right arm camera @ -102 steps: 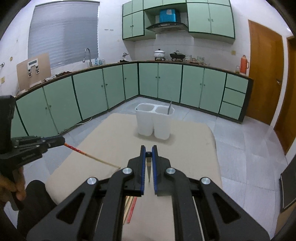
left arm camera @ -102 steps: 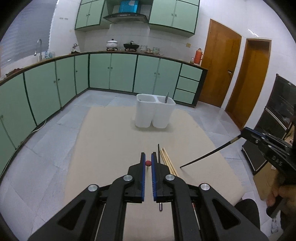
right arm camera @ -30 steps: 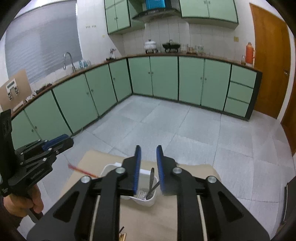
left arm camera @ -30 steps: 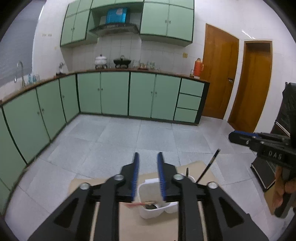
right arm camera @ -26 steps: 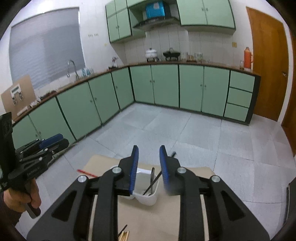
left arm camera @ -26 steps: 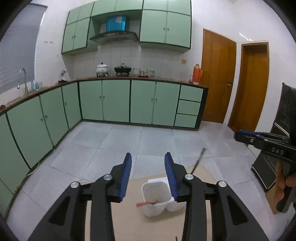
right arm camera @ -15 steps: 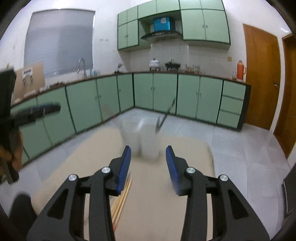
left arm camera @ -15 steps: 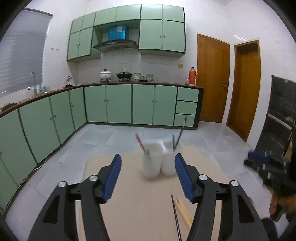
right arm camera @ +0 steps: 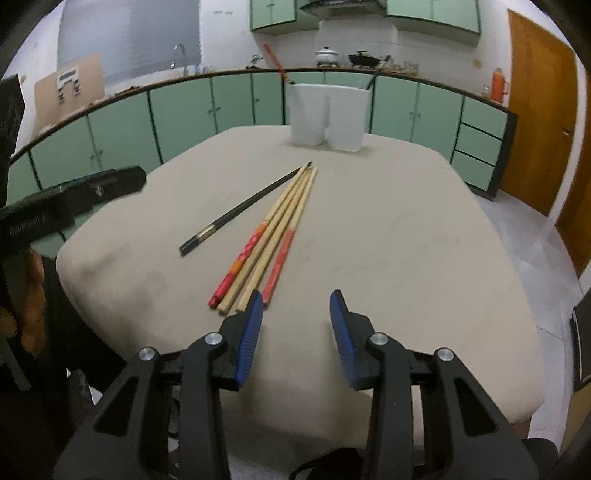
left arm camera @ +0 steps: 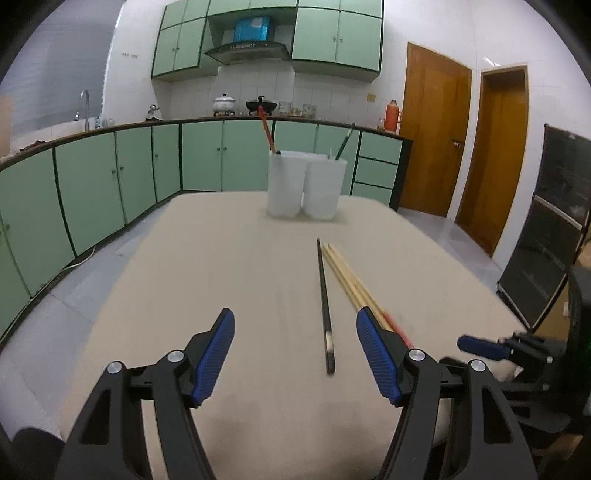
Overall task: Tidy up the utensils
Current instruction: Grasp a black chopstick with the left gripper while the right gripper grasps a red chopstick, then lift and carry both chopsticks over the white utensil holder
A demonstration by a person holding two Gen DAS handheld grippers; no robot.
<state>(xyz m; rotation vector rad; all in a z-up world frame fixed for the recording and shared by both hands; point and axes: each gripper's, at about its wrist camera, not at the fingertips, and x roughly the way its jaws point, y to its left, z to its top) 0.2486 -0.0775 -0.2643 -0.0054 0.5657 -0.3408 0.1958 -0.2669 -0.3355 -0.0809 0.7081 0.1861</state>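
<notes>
Left wrist view: left tool (left arm camera: pixel 295 332) apart, empty, just opened; right tool (right arm camera: pixel 296 308) apart beside chopsticks (right arm camera: pixel 275 221) on desk (right arm camera: pixel 388 229).

Kitchen w/ pale green base cabinets (left arm camera: pixel 92 173) curving along left & back walls, dark worktop; matching wall cabinets (left arm camera: pixel 332 33) above, range hood (left arm camera: pixel 247 50) btwn them. White tiled walls, grey tile floor (left arm camera: pixel 443 229). Two wooden doors (left arm camera: pixel 432 133) at right. Sink tap (left arm camera: pixel 84 107) at left by a shaded window (right arm camera: pixel 125 33). Beige-covered table (left arm camera: pixel 221 266) in foreground. Pots (left arm camera: pixel 224 101) on the hob, orange flask (left arm camera: pixel 392 114) nr the doors.
</notes>
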